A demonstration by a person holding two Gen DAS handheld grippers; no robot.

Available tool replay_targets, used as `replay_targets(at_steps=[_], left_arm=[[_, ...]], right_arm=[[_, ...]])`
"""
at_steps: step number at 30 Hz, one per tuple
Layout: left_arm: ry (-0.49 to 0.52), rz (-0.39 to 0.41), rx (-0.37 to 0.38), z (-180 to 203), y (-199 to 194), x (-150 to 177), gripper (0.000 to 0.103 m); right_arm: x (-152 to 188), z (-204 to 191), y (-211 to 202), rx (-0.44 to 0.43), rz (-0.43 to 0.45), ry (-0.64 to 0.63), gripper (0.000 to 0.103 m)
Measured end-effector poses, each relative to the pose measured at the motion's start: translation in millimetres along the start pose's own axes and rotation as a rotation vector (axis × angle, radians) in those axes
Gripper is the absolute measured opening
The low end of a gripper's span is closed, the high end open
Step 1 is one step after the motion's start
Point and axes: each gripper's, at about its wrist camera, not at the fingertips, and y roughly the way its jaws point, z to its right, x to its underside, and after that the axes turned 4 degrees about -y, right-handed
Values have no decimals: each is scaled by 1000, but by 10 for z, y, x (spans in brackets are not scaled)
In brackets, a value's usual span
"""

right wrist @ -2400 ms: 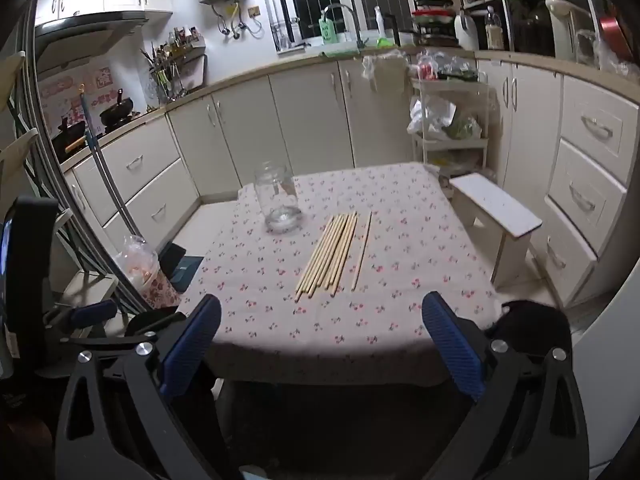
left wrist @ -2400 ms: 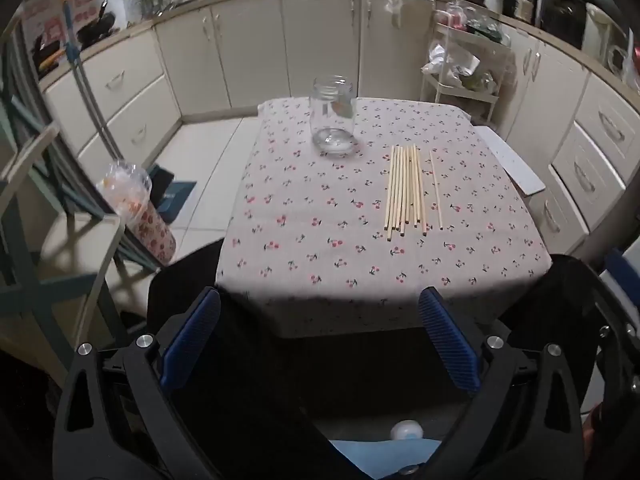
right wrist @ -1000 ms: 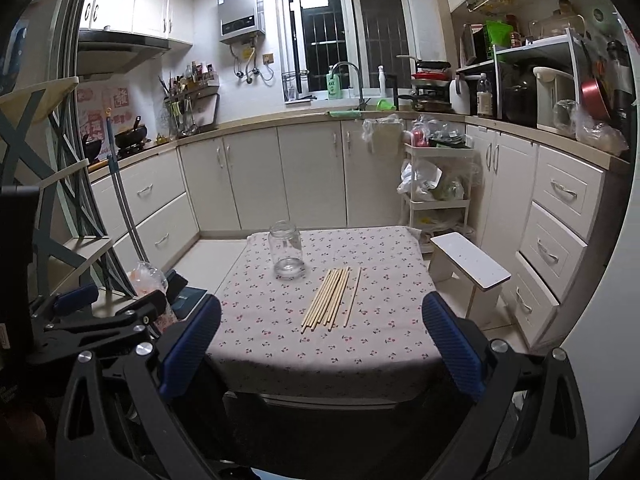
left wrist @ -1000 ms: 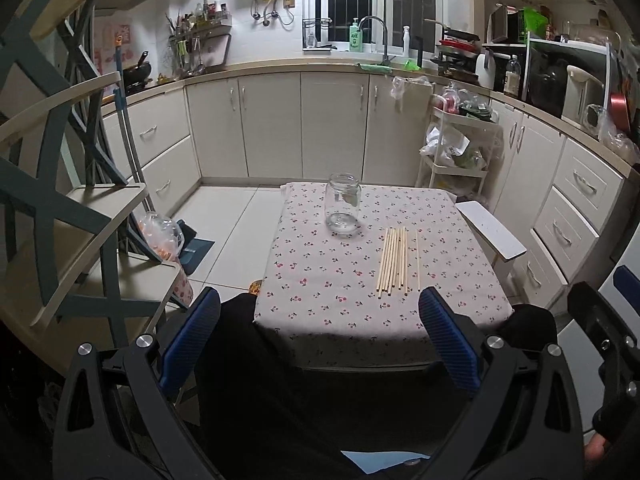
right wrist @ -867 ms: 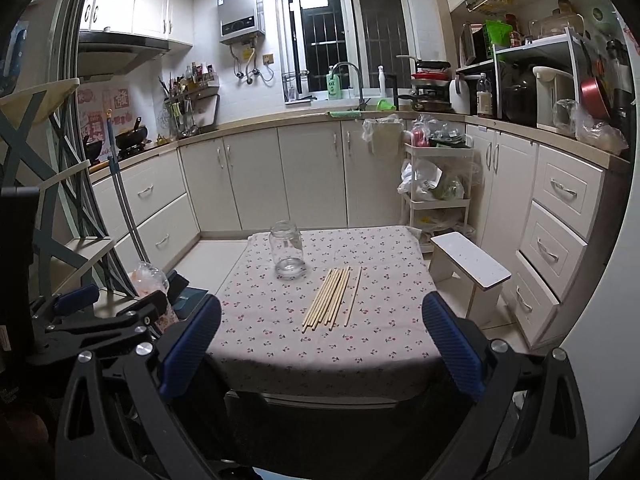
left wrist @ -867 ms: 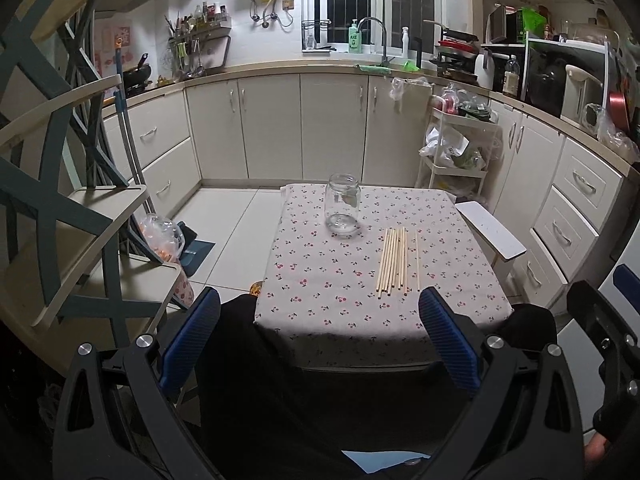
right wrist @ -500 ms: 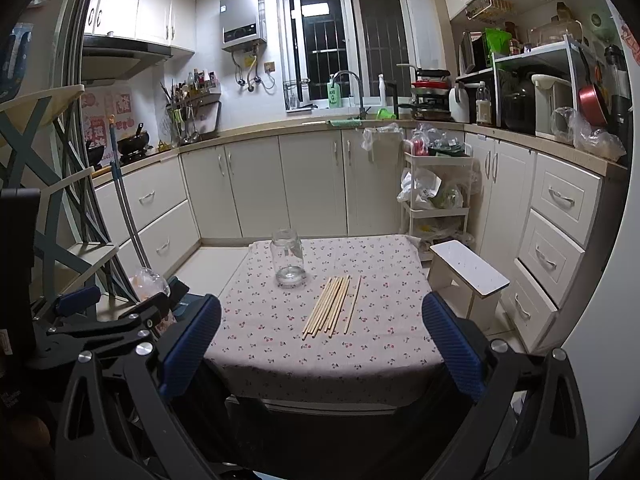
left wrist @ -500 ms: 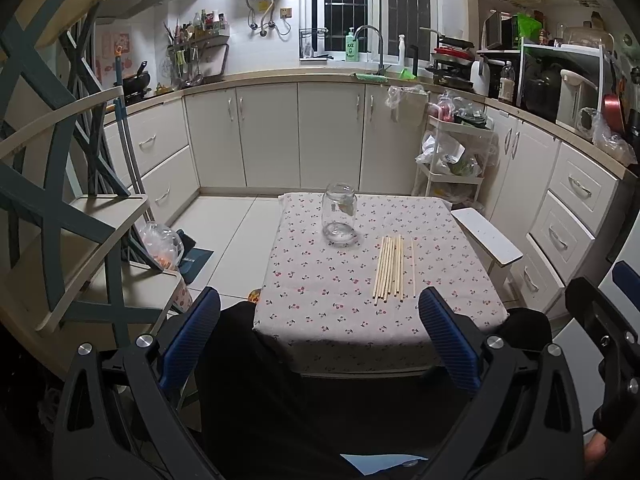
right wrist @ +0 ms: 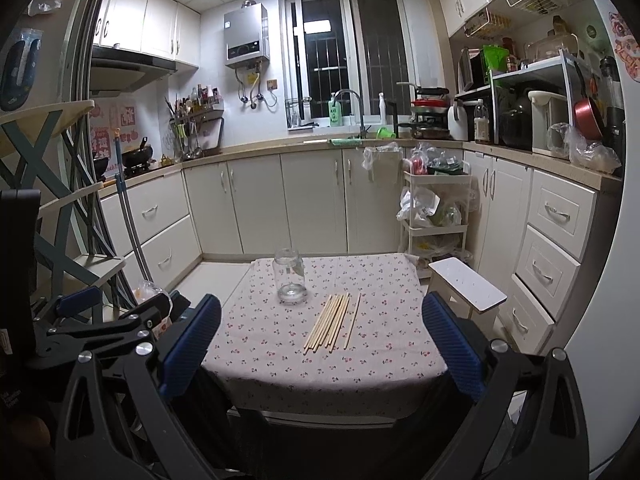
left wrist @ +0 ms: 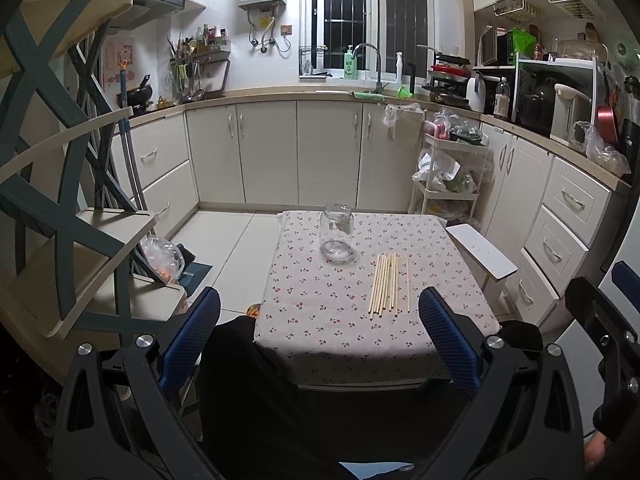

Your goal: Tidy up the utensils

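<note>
Several wooden chopsticks (left wrist: 387, 283) (right wrist: 332, 321) lie side by side on a small table with a cherry-print cloth (left wrist: 320, 312) (right wrist: 384, 368). An empty clear glass jar (left wrist: 336, 233) (right wrist: 289, 280) stands upright just behind and left of them. My left gripper (left wrist: 319, 342) is open and empty, held well back from the table's near edge. My right gripper (right wrist: 321, 350) is also open and empty, equally far back. The left gripper's black frame (right wrist: 100, 326) shows at the left of the right wrist view.
A white stool (left wrist: 482, 251) (right wrist: 467, 285) stands at the table's right. A white trolley with bags (left wrist: 450, 172) sits behind. Cabinets (left wrist: 280, 156) line the back and right walls. A teal-and-wood shelf (left wrist: 80, 236) and a bag on the floor (left wrist: 162, 258) are at left.
Both grippers have risen and pulled back from the table, so it looks smaller and farther away. Jar and chopsticks have not moved. Both grippers stay open.
</note>
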Motion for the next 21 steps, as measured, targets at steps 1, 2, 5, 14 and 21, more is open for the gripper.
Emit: replay_targets(at_steps=[1,2,5,14,21], left_arm=[[0,4,0,4,-12,-4,96],[0,7,0,11,-25,-9,96],[1,15,2,23,-56,-15,96],[2,24,2,36,-92,-34,96],[1,24,1,43,-93,-29,96]], right_arm=[[-6,3,-12,0,4,1,97],[-11,7,-22,0,7,3,97],[-29,14,-58,1,20,4,97],[-62,19,-88,-1,30,6,97],[-71,24,-96,-2,30,6,97]])
